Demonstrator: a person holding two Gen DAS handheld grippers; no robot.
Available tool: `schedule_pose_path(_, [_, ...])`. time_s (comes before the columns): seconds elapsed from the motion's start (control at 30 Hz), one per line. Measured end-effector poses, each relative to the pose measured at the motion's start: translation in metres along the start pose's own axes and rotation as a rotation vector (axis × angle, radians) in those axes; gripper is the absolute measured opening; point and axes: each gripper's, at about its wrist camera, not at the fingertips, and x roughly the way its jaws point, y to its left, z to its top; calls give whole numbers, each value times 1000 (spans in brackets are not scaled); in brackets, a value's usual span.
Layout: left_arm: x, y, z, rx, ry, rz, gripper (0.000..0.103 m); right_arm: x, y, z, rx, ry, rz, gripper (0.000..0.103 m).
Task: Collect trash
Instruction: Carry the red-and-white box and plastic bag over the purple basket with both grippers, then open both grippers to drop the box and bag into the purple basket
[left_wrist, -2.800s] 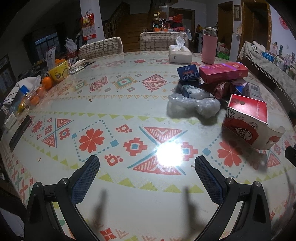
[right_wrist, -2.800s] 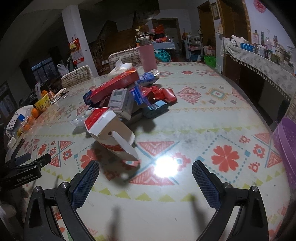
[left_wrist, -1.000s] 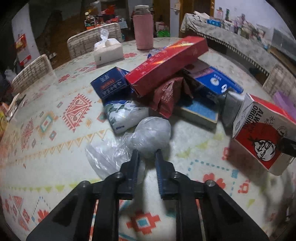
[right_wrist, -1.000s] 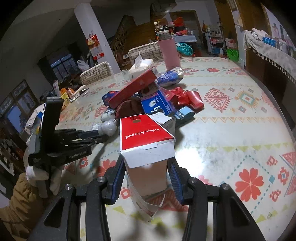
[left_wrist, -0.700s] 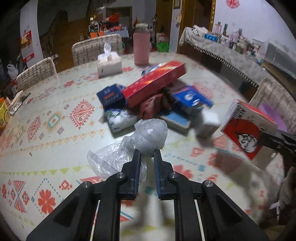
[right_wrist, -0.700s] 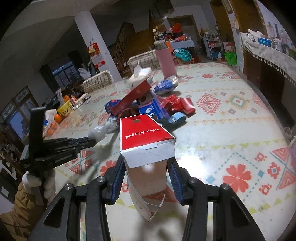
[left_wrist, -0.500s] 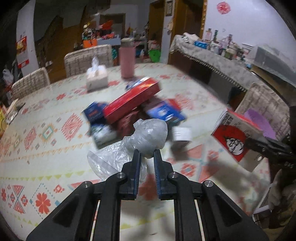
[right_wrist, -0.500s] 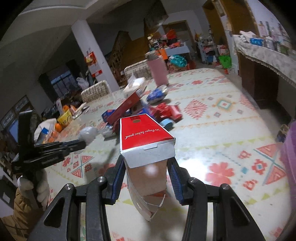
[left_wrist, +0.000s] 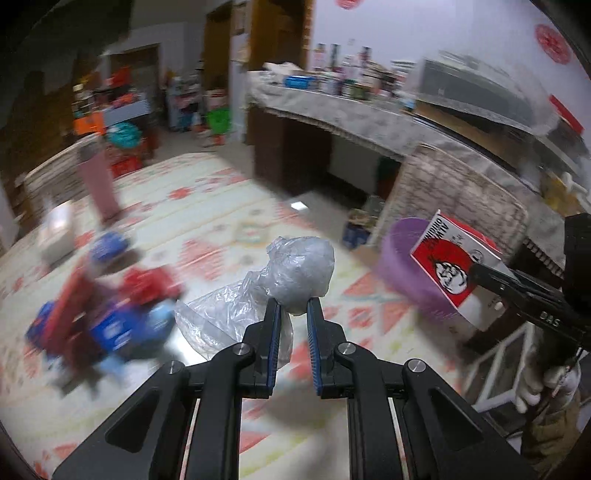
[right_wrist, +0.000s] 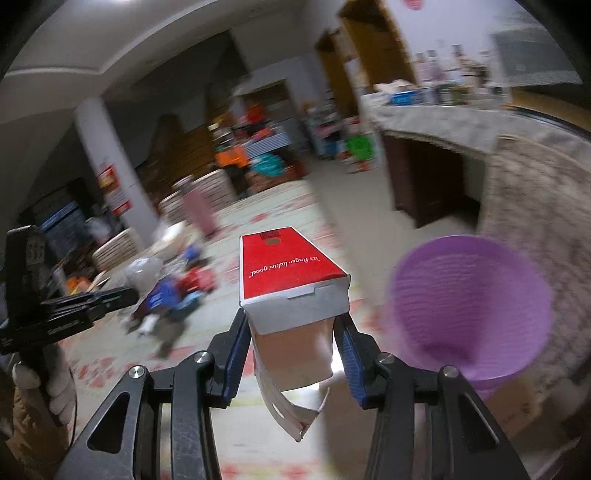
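**Both grippers loaded near the purple bin**

The left gripper (left_wrist: 291, 314) pinches a crinkly clear plastic bag (left_wrist: 295, 273) at its knotted bulge. The right gripper (right_wrist: 293, 339) clamps a glossy red-and-white cardboard box (right_wrist: 291, 280); the ribbed purple bin (right_wrist: 469, 302) sits at three o'clock beyond the worktop (left_wrist: 207, 229).

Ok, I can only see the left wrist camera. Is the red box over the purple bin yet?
Observer: Not yet. In the right wrist view the red box is left of the purple bin opening.
Operator: Is the box closed underneath?
Observer: No, a flap hangs open below the right gripper jaws.
Operator: Any words on top?
Observer: Yes, white writing: "it's finger lickin' good".
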Motion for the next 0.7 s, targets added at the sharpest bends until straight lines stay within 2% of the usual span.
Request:
schedule_pose_path(0.17, [48, -60, 35, 54, 41, -103, 14, -13, -59, 14, 64, -30, -116, 50])
schedule_pose_path(0.33, [92, -111, 59, 90, 85, -166, 14, -13, -102, 21, 127, -16, -169, 50])
schedule_pose_path(0.47, [124, -134, 72, 95, 121, -214, 16, -10, -129, 22, 169, -10, -188, 51])
schedule_pose_path(0.57, [137, -143, 77, 93, 132, -233, 34, -7, -140, 22, 182, -5, -209, 55])
schedule_pose_path(0.6, [137, -142, 76, 87, 131, -231, 50, -5, -143, 21, 189, -5, -213, 55])
schedule_pose_path(0.63, [136, -142, 76, 81, 122, -232, 61, -3, -146, 21, 199, -3, -213, 57])
schedule_pose_path(0.7, [133, -139, 75, 73, 106, -228, 66, -1, -150, 21, 213, -2, -210, 60])
